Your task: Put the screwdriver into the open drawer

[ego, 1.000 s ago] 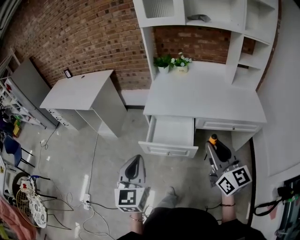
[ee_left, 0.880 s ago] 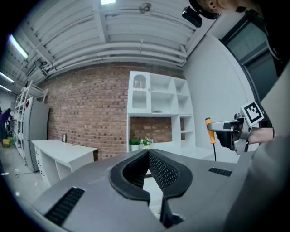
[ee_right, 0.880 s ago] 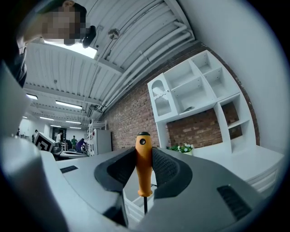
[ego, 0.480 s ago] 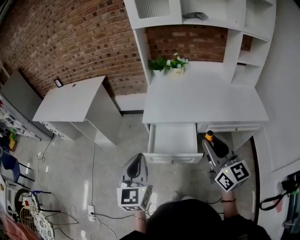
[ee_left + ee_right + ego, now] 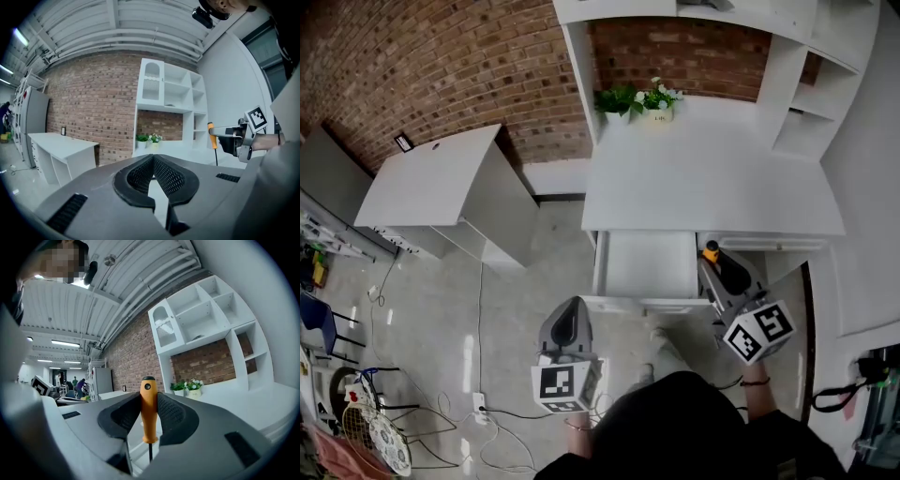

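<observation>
An orange-handled screwdriver (image 5: 149, 411) stands upright between the pads of my right gripper (image 5: 149, 401), which is shut on its handle, the thin shaft pointing down. In the head view the right gripper (image 5: 718, 269) holds the screwdriver (image 5: 711, 251) just right of the open white drawer (image 5: 647, 267), whose inside is bare. My left gripper (image 5: 572, 312) hovers over the floor, left of the drawer's front, its pads touching with nothing between them (image 5: 152, 159). From the left gripper view the screwdriver (image 5: 211, 136) shows at the right.
The drawer belongs to a white desk (image 5: 712, 187) with a shelf hutch and small potted plants (image 5: 639, 98) against a brick wall. A second, shut drawer (image 5: 769, 244) lies right of the open one. A white side table (image 5: 431, 183) stands to the left. Cables (image 5: 487, 412) trail on the floor.
Both grippers have moved forward toward the desk. The right one, still gripping the screwdriver, now sits beside the drawer's right front corner, and the left one nears the drawer front.
</observation>
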Tool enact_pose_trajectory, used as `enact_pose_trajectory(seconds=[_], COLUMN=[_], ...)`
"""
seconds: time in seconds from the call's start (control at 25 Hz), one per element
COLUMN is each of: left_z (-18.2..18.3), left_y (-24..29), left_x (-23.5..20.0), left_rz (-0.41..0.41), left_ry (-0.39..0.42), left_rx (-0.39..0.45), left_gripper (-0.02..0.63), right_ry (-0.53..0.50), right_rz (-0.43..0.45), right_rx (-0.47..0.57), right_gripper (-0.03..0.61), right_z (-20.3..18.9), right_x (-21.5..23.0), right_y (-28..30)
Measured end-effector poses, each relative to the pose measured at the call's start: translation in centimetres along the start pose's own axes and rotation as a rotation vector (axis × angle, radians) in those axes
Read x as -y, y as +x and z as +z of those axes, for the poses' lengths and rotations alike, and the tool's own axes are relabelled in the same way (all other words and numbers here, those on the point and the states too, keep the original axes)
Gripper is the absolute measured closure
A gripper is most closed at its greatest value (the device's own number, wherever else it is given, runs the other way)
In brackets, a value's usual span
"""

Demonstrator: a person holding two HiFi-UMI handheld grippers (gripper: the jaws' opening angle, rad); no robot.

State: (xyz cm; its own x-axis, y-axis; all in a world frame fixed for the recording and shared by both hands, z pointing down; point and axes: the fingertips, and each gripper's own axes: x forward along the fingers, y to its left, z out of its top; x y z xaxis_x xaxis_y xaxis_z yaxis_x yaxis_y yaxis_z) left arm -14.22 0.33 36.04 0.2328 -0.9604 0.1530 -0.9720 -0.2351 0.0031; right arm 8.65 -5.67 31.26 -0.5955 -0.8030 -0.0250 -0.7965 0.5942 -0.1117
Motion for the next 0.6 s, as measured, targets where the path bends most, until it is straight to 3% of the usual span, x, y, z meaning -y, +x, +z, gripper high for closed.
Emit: enact_pose_trajectory(seconds=[0.6], left_z=[-6.5], left_y=[11.3], left_x=[0.1], left_rz=[0.008], left_ry=[-0.091], left_rx=[-0.213], left_gripper=[0.604], right_ry=[0.068], right_rz=[0.157], right_rx=[-0.210], right_gripper=[0.463], right_z=[-8.0], right_x=[4.4], right_y=[9.6])
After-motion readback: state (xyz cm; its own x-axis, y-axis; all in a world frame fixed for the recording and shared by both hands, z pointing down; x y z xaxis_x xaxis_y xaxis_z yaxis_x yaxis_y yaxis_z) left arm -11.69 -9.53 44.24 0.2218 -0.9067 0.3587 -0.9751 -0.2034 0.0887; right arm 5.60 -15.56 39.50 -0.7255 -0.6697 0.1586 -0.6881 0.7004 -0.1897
